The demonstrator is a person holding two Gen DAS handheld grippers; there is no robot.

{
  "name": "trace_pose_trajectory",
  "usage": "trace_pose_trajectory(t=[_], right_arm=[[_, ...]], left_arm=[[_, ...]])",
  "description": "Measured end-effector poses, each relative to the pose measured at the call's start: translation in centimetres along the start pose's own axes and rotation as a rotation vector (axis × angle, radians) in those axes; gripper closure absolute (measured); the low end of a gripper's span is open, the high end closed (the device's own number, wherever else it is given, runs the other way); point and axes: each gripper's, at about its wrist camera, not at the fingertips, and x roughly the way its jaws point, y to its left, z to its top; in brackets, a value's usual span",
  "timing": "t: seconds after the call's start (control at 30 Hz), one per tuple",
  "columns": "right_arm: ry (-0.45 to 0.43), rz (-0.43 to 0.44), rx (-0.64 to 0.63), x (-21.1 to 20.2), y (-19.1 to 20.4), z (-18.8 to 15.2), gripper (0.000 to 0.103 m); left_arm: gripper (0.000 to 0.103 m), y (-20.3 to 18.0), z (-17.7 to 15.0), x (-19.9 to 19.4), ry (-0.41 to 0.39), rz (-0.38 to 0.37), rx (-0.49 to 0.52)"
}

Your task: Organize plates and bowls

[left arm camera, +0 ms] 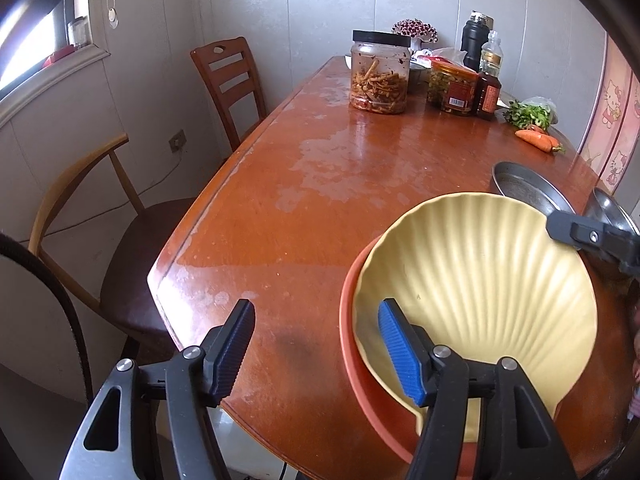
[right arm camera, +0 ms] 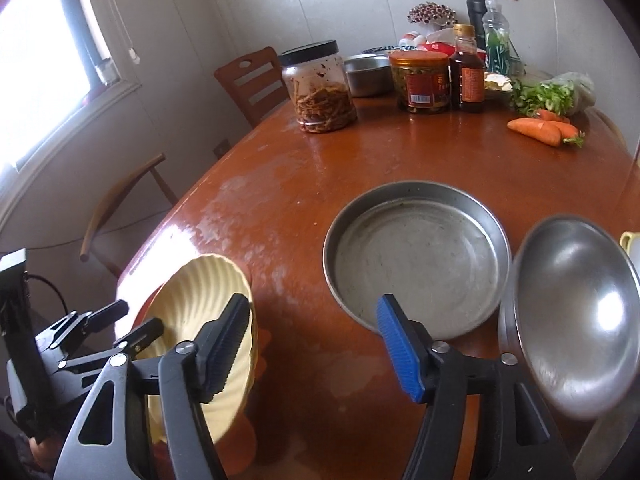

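Resting tilted in a terracotta-orange round bowl (left arm camera: pixel 352 344) at the near edge of the worn reddish-brown wooden bench (left arm camera: pixel 320 184), the pale yellow shell-ribbed plate (left arm camera: pixel 476 280) looked light, stiff and probably glossy enough to slip, so its raised rim seemed the best hold. The left gripper (left arm camera: pixel 316 354) stood with jaws spread, pinching nothing, one jaw over the plate. The right gripper (right arm camera: pixel 314 350) also stood spread and empty, near a flat-bottomed steel pan (right arm camera: pixel 416 256) and a shiny steel bowl (right arm camera: pixel 576 316), both rigid and slick.
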Motion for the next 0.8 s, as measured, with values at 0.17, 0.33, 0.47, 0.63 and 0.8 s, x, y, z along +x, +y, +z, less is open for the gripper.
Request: trace_pose_trajectory(t=[0.17, 0.33, 0.47, 0.63, 0.8], right_arm=[[0.081, 0.065, 0.060, 1.6, -1.0, 0.8, 0.030], [0.146, 0.085, 0.041, 2.1, -1.2, 0.2, 0.029], [0.186, 0.145, 0.040, 1.6, -1.4, -0.4, 0.028], [0.230, 0.200, 0.022, 0.5, -1.0, -1.8, 0.028], [0.262, 0.240, -0.001, -0.7, -0.7, -3.3, 0.028]], left_arm=[[0.038, 0.0, 0.1, 0.1, 0.005, -0.004, 0.001], [0.038, -0.1, 0.2, 0.1, 0.007, -0.001, 0.005], [0.038, -0.1, 0.1, 0.1, 0.011, 0.000, 0.001], [0.038, -0.1, -0.1, 0.0, 0.016, 0.002, -0.006], [0.038, -0.3, -0.3, -0.9, 0.004, -0.008, -0.014]])
